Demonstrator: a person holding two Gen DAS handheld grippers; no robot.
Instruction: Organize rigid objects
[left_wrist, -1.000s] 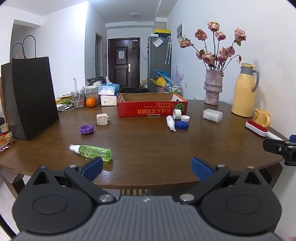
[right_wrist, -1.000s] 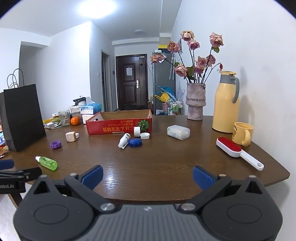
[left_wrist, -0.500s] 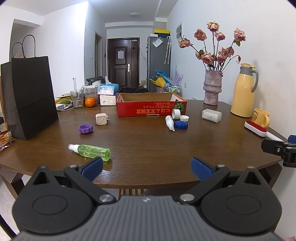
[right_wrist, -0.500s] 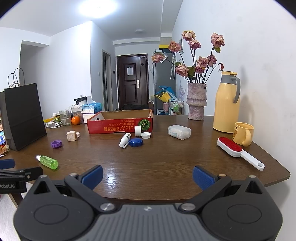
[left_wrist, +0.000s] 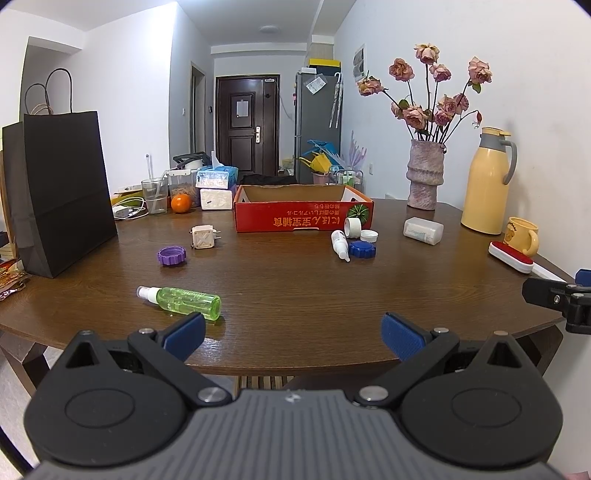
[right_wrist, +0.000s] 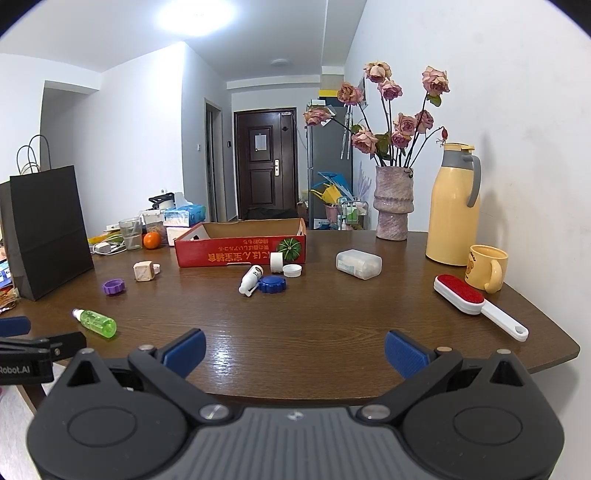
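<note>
Change since a second ago: little; both views have crept slightly toward the near edge of the bench (left_wrist: 295, 295), no item displaced. Left gripper (left_wrist: 293, 334): jaws spread wide, nothing between them, held at the bench's near edge. Right gripper (right_wrist: 295, 349): jaws likewise spread wide and empty, at the same edge, to the left gripper's right. Green spray bottle (left_wrist: 181, 301): lying on its side just ahead-left of the left gripper. Purple cap (left_wrist: 171, 256) and beige plug adapter (left_wrist: 203, 236): farther ahead-left, near each other. Red cardboard tray (left_wrist: 303, 218): far ahead, centred, open top. White dropper bottle (left_wrist: 340, 243), blue cap (left_wrist: 362, 249), white cap (left_wrist: 369, 235), white tape roll (left_wrist: 352, 227): clustered just before the tray's right corner. Clear plastic case (right_wrist: 358, 263): ahead of the right gripper, slightly right. Red lint brush (right_wrist: 469, 301), yellow mug (right_wrist: 485, 267), yellow thermos (right_wrist: 454, 206), vase of dried roses (right_wrist: 393, 199): right side. Black paper bag (left_wrist: 59, 192): far left, upright. Orange (left_wrist: 181, 203), glass, tissue boxes: back left. Room: white walls, dark door (left_wrist: 242, 131), grey refrigerator beyond.
</note>
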